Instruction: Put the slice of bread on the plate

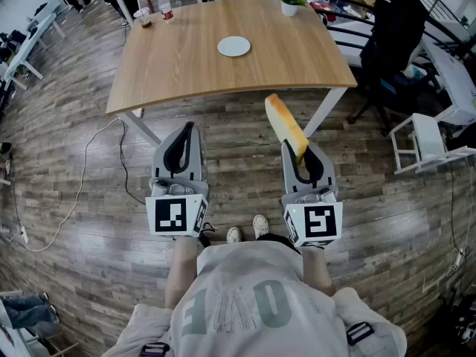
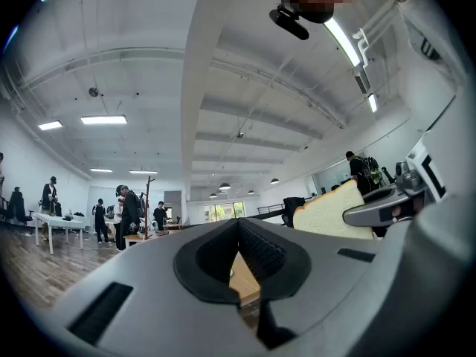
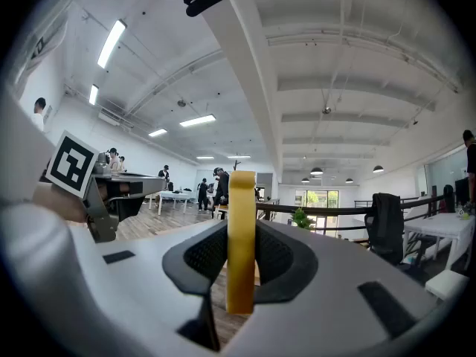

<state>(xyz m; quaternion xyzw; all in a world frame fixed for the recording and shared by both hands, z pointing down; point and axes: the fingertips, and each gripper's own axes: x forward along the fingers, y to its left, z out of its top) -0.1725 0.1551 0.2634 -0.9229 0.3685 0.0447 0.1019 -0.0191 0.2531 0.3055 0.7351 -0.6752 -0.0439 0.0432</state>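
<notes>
Bread slice (image 1: 285,129), soft pale crumb with a tan crust, stands edge-on clenched between the right gripper's (image 1: 301,153) ribbed black pads. Left gripper (image 1: 187,128) jaws are pressed together, empty. At 12 o'clock, well apart, a round white plate (image 1: 234,46) sits on the smooth wooden table (image 1: 171,65).

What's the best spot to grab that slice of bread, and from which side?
Pinch the slice of bread across its two flat faces near one end, coming in edge-on, as the right gripper does: it is thin and broad-faced.
</notes>
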